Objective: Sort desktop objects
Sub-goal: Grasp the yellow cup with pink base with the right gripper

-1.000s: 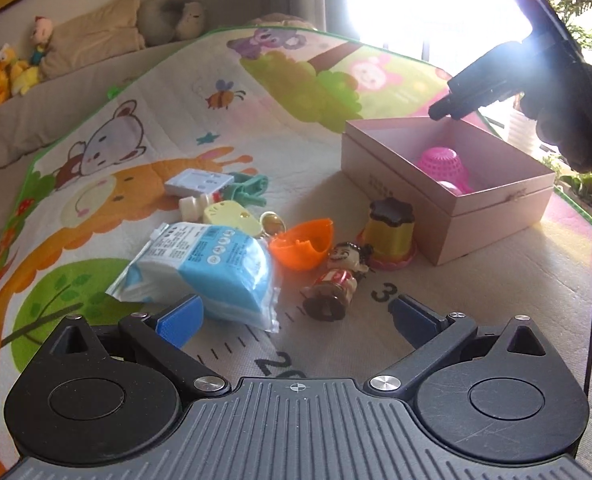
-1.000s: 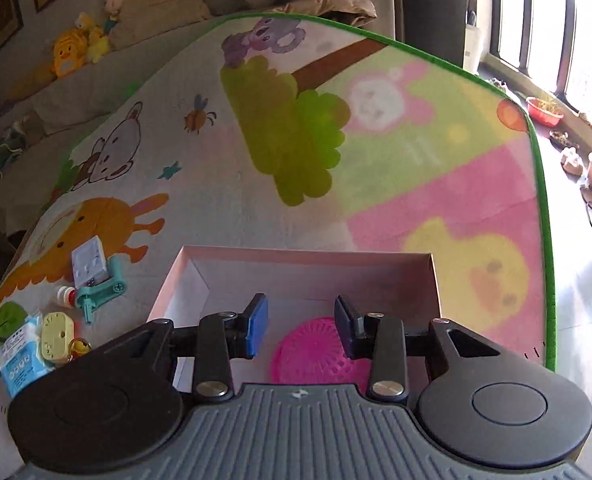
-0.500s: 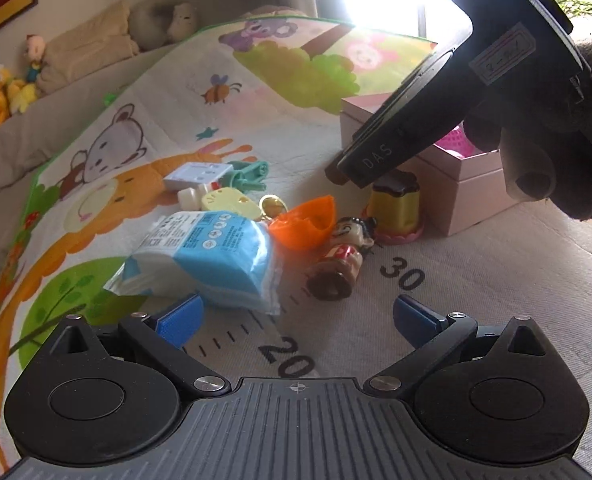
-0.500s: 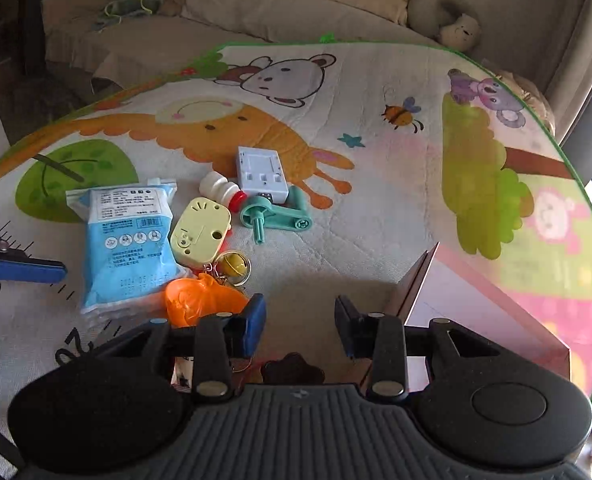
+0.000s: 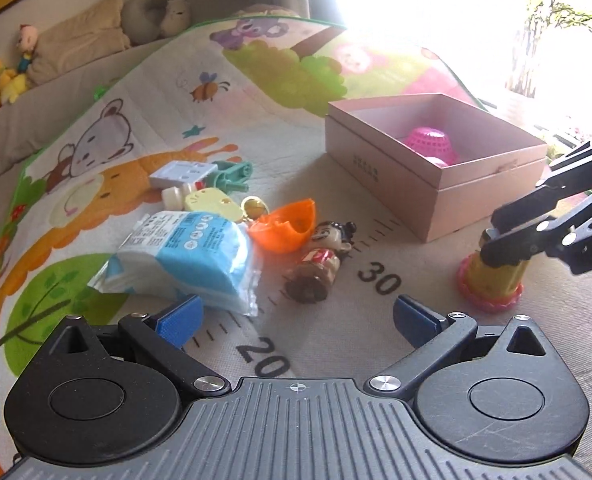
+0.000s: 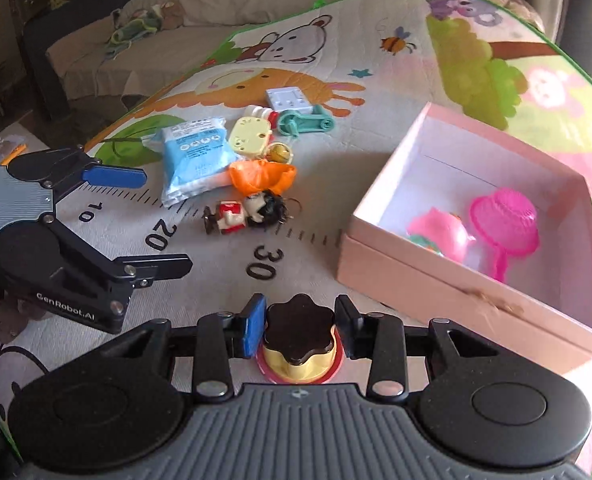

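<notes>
My right gripper (image 6: pixel 299 326) is shut on a yellow pudding toy (image 6: pixel 299 340) with a brown top and pink base, which stands on the mat; it also shows in the left wrist view (image 5: pixel 491 280). My left gripper (image 5: pixel 297 314) is open and empty, low over the mat near a blue tissue pack (image 5: pixel 188 256). A doll figure (image 5: pixel 321 260), an orange half shell (image 5: pixel 286 228), a yellow tag (image 5: pixel 212 204), a teal toy (image 5: pixel 232 174) and a white box (image 5: pixel 182 172) lie beyond. The pink box (image 6: pixel 475 280) holds a pink strainer (image 6: pixel 503 220) and a pink ball (image 6: pixel 441 236).
The play mat (image 5: pixel 144 128) covers the surface, with a printed ruler. A sofa with plush toys (image 5: pixel 4 84) lies behind. Bright window glare is at the back right. The pink box stands right of the pudding toy.
My right gripper swung from over the pink box down to the mat and closed on the pudding toy. The pudding toy now stands farther right. My left gripper stayed open, shifting slightly.
</notes>
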{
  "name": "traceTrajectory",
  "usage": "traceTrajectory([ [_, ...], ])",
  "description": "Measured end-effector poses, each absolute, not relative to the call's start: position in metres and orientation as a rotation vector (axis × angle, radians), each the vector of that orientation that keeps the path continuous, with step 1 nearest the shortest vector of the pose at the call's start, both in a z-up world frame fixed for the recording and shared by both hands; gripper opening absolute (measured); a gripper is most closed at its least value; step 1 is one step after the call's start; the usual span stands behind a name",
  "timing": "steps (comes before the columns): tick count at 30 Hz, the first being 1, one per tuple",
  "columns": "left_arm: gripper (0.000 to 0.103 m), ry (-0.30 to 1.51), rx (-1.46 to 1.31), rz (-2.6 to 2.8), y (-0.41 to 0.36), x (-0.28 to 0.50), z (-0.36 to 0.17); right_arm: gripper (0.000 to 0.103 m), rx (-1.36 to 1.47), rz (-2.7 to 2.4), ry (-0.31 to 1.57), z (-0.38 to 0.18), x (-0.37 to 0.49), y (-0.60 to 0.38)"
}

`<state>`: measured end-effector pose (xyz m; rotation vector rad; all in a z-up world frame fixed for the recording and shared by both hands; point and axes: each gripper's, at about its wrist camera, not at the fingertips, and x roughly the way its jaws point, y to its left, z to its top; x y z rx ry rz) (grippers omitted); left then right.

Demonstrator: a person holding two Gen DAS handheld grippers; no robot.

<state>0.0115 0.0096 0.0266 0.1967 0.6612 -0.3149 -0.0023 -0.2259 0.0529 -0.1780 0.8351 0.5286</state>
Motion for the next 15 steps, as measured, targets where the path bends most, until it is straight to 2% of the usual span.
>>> traceTrajectory([
  [2, 0.103, 0.65, 0.197, -0.333, 0.003, 0.009, 0.029, 0.039, -0.126, 0.462, 0.775, 0.06, -0.013, -0.249],
  [4, 0.103, 0.643, 0.185, -0.351, -0.002, 0.007, 0.031, 0.046, -0.091, 0.379, 0.691, 0.067, -0.025, -0.271],
  [6, 0.103, 0.645, 0.171, -0.355, -0.008, 0.008, 0.031, 0.062, -0.071, 0.312, 0.628, 0.066, -0.036, -0.286],
  [7, 0.103, 0.648, 0.162, -0.35, -0.01, 0.01, 0.03, 0.065, -0.06, 0.291, 0.614, 0.064, -0.04, -0.291],
  [14, 0.101, 0.703, 0.1, -0.254, -0.025, 0.048, 0.021, 0.066, 0.015, 0.257, 0.684, 0.032, -0.036, -0.307],
  [15, 0.09, 0.703, 0.113, -0.249, -0.028, 0.052, 0.02, 0.066, 0.009, 0.262, 0.687, 0.029, -0.038, -0.304],
])
